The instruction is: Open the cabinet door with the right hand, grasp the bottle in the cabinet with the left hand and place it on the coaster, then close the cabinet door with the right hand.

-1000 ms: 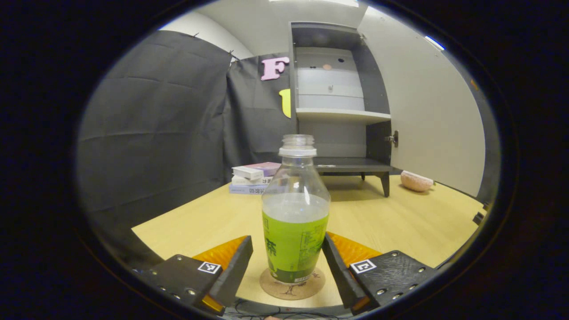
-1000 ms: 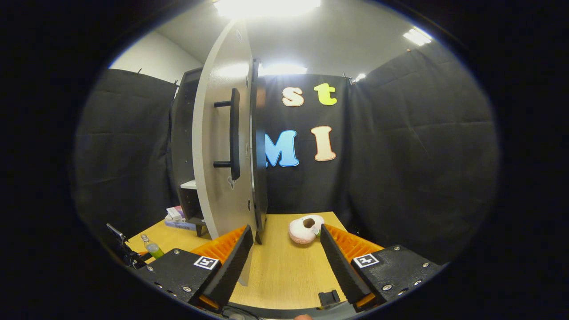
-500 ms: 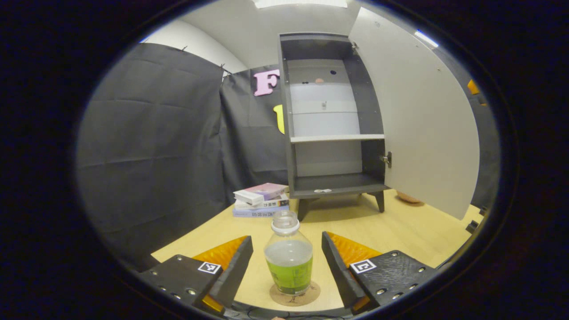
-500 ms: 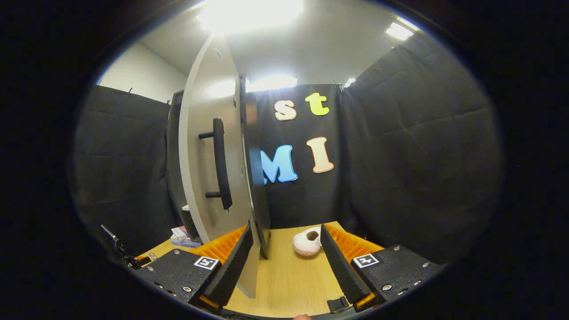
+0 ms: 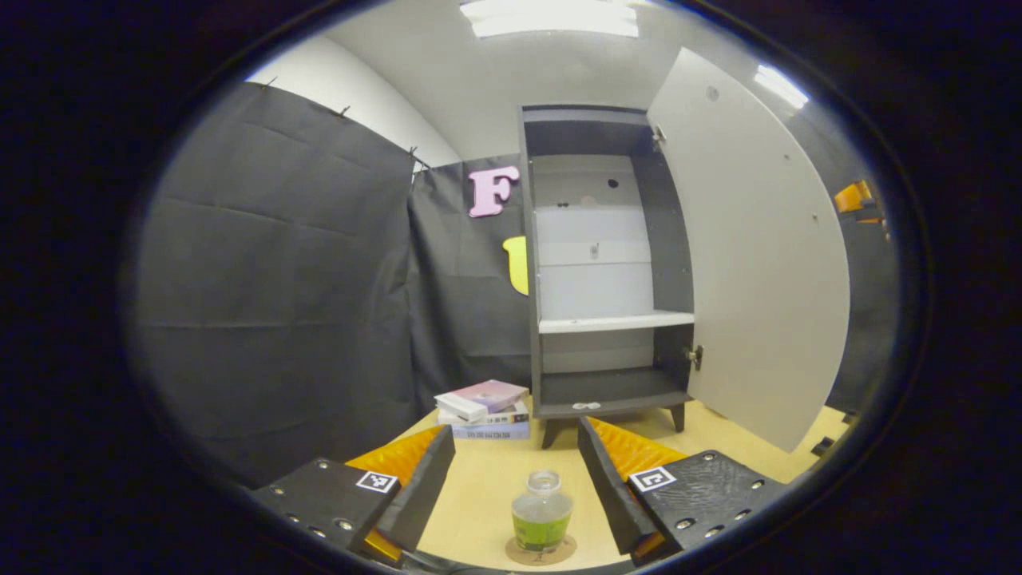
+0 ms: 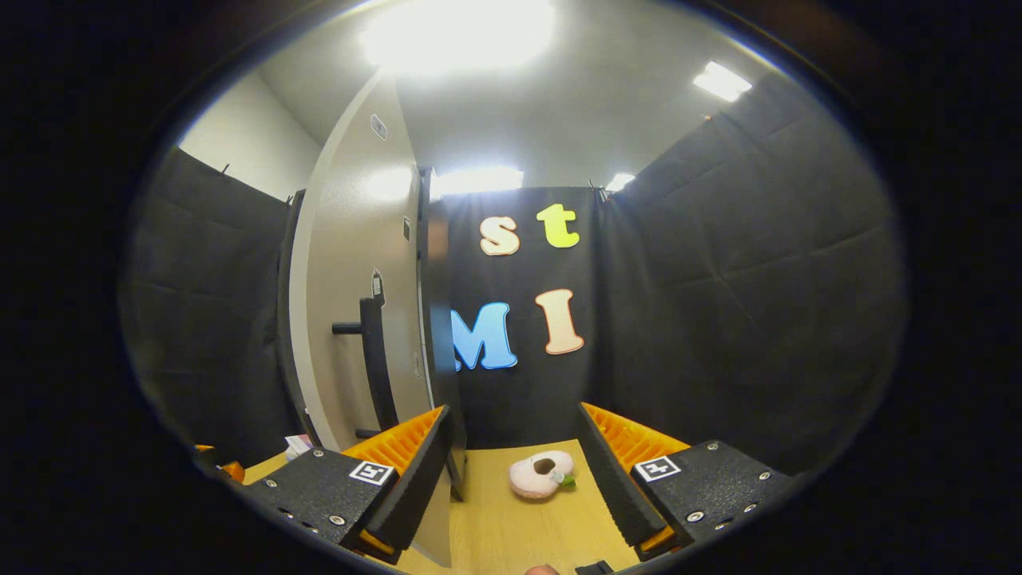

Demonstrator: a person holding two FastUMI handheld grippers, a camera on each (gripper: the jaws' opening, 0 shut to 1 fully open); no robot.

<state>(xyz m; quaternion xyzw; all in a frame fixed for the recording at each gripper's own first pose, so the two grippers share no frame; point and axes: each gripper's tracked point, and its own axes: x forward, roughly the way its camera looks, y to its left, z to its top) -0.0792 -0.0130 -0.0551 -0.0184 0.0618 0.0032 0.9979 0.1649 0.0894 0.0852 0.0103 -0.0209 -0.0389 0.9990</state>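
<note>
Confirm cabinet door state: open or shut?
Open. In the left gripper view the cabinet door is swung wide to the right of the cabinet, whose shelves show. The bottle stands upright on the coaster.

I see both fisheye views lit evenly from above by ceiling panels (image 5: 551, 16); in the right gripper view the nearest ceiling light (image 6: 459, 32) blows out to white glare and leaves a soft sheen on the cabinet door (image 6: 359, 263). Straight lines bow toward the edges. The centres are sharp, the black cloth walls stay dim, and shadows on the table (image 5: 487, 487) are faint
</note>
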